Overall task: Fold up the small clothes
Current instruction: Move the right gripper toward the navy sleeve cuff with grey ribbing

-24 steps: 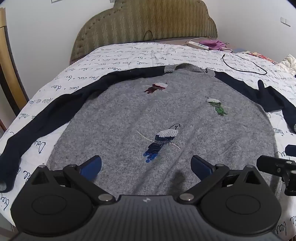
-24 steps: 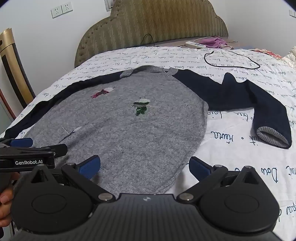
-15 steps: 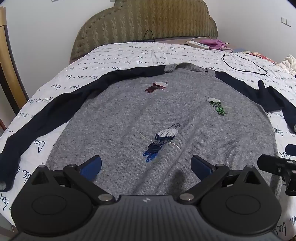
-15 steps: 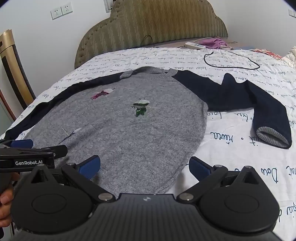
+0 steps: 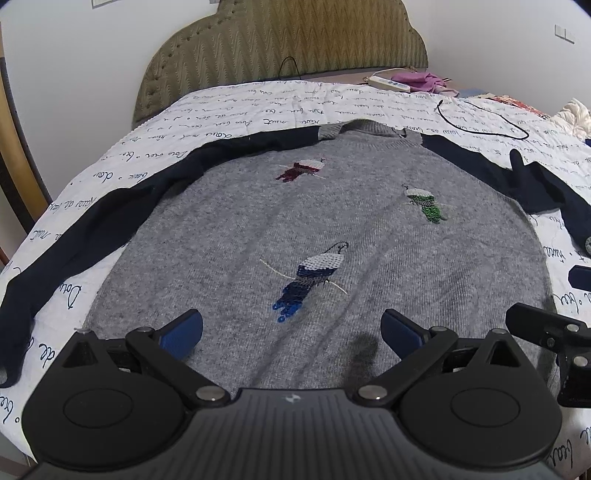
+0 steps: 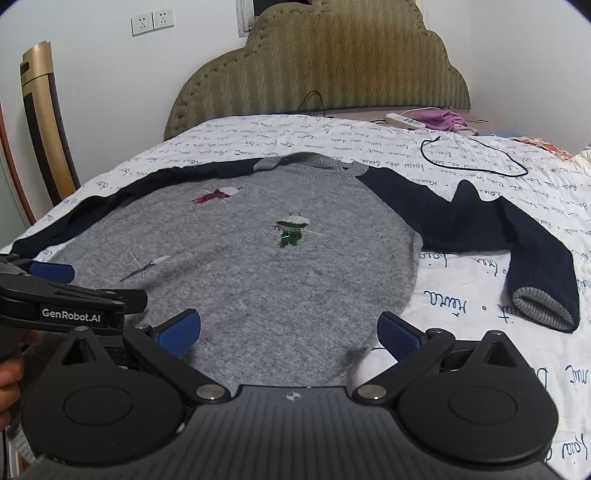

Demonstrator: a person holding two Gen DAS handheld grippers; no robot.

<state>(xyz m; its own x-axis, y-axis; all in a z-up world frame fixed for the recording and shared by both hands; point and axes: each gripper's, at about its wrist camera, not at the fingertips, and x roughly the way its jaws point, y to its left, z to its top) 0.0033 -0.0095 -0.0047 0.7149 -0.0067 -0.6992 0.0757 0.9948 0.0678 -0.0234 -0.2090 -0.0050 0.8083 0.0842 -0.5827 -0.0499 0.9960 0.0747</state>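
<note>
Sweater (image 5: 332, 229) is spread flat, face up on the bed (image 6: 480, 369), sleeves out left and right; both the left gripper (image 5: 291, 328) and right gripper (image 6: 288, 326) hang wide open over the near hem, holding nothing; pinching one layer would probably drag it crooked.

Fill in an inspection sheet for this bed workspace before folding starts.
Surface: bedspread with script print, on a bed.
Job's things: grey sweater lying flat, front up, navy sleeves spread.
Clutter: power strip, purple cloth near the headboard.
Grippers: left gripper and right gripper over the hem, jaws open, holding nothing.
Cables: black cable looped on the bedspread.
Surroundings: white wall, sockets.
</note>
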